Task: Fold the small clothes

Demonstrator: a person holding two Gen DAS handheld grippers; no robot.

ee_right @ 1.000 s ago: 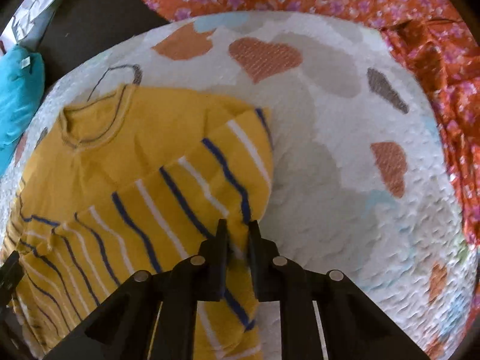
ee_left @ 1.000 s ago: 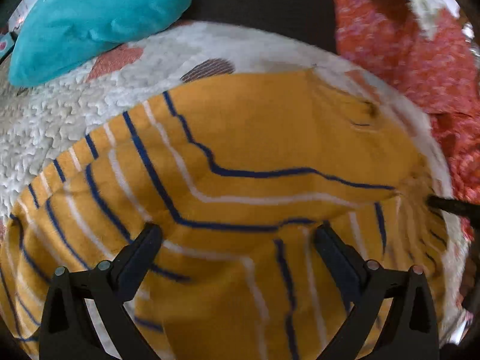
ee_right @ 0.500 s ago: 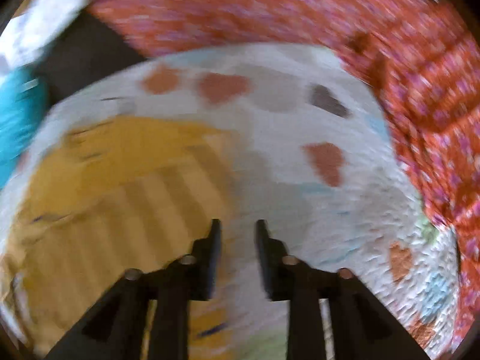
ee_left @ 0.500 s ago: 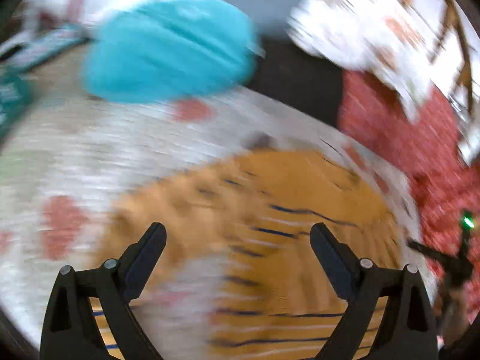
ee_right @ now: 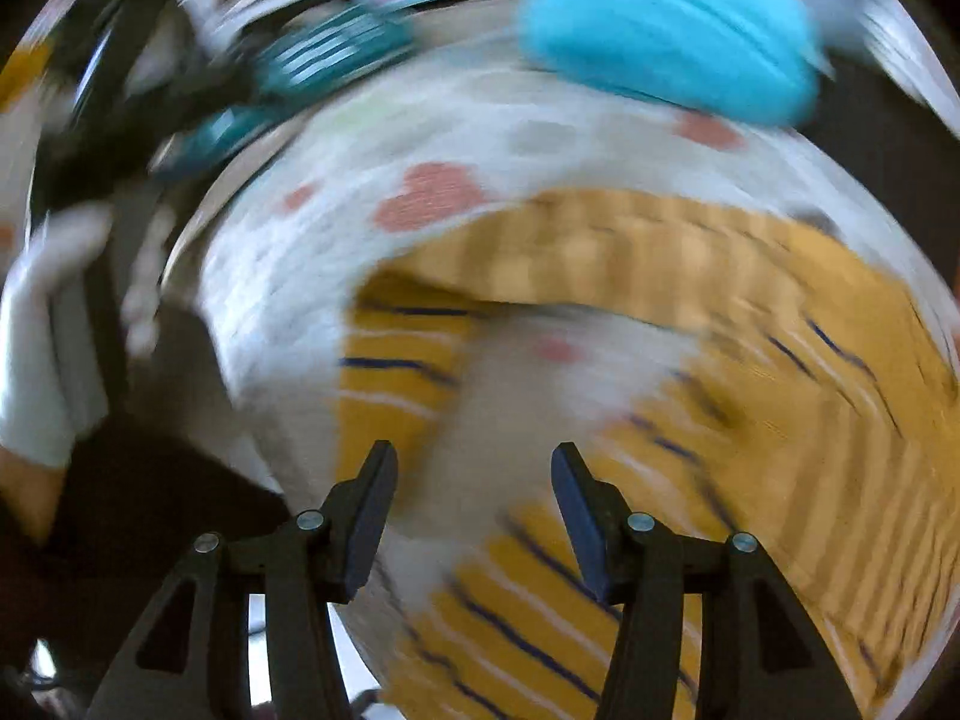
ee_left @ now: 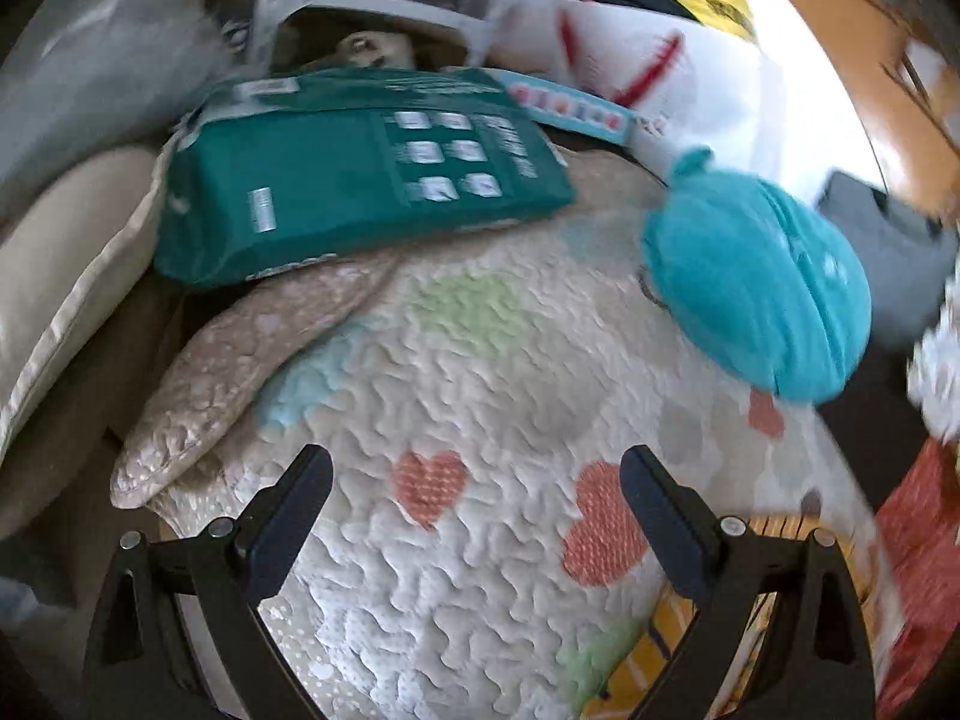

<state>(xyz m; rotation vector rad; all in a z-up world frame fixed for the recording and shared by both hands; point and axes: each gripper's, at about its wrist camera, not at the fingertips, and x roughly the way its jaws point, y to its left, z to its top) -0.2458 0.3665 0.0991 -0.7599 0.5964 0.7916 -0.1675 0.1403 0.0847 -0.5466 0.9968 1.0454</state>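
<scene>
Mustard-yellow striped shirt is seen lying on the quilted heart-print blanket, below a teal cushion. The right claw, blurred, has just been opening, nothing between its jaws. The left claw is held wide apart and empty over the blanket.

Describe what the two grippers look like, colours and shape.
Both look alike: the left gripper and right gripper have black angular frames with triangular cut-outs, silver round screws at the joints, and two flat dark navy finger pads. No cables, markings or sleeves show on them.
</scene>
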